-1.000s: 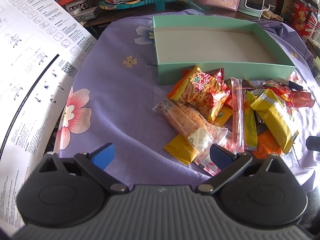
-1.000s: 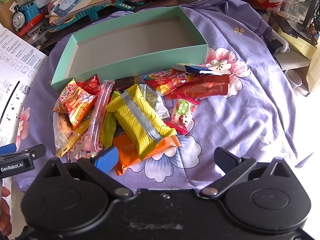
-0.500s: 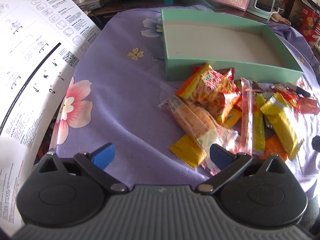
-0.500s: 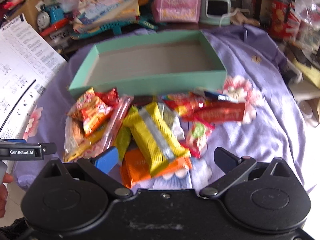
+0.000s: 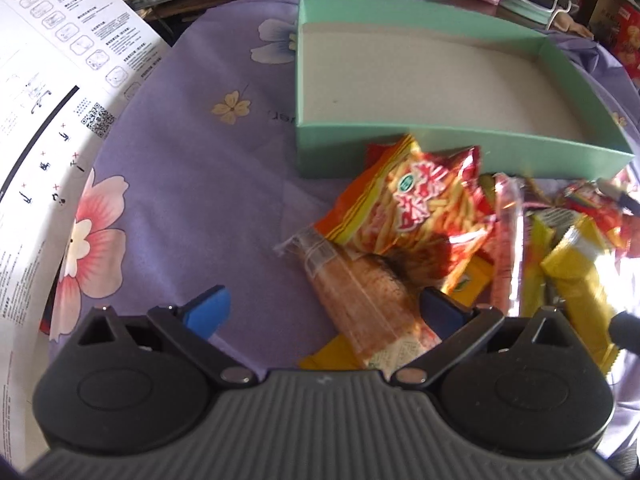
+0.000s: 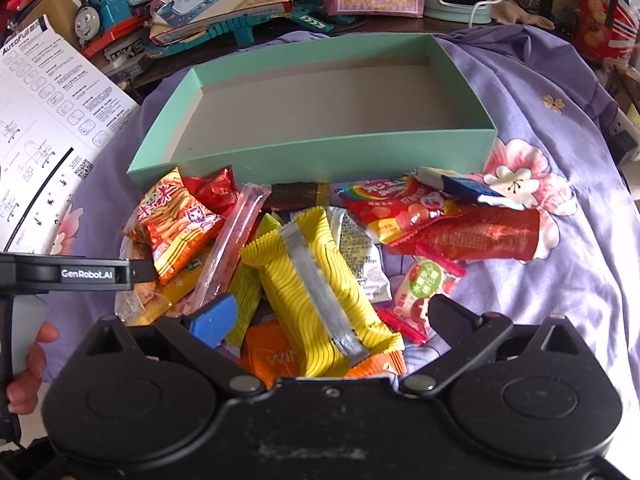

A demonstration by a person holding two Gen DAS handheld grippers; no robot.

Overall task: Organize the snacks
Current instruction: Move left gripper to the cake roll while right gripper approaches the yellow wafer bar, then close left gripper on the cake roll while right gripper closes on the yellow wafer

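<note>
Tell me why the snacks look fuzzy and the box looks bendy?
Left wrist view: it is soft all over, likely motion blur; the chip bag smears, and glare whitens the yellow pack. The fisheye lens curves the box edges. Right wrist view: sharper, print on the chip bag shows, though the silver strip on the yellow pack blurs and the box still bows.

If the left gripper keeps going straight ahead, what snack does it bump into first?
Probably the clear-wrapped biscuit pack, which lies between the open fingers of the left gripper, nearer the right one. Just beyond it sits the orange-red chip bag, then the green box. Height above the cloth is hard to judge.
</note>
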